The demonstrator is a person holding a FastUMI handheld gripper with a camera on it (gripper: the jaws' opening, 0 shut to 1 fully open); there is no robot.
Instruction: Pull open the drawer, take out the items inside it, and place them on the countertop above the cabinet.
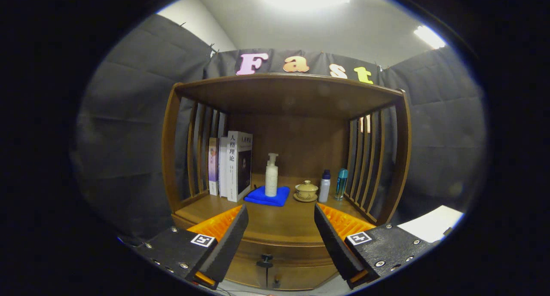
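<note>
**Tongs spread wide in front of the shut drawer**

The tongs sit nearest, their two fingers spread well apart and holding nothing. Between them, low and just ahead, is the drawer of a wooden cabinet, its front flush with the cabinet body and so not yet pulled out. A small dark knob stands out from the middle of the drawer front, apart from both fingers. What lies inside the drawer cannot be seen.

Above the drawer runs the tabletop, the wooden surface of an open niche with slatted sides and a board roof. Its near part is bare. At the far left, against the slats, a few books stand upright side by side. Right of them a folded blue cloth lies flat, and a white pump bottle stands upright on it. Just right of the cloth is a small lidded tea bowl on a saucer. Beside that stands a white bottle with a dark cap, and next to it, near the right slats, a teal bottle, both upright.

Beyond the right finger, outside the cabinet, a pale flat surface shows.
</note>
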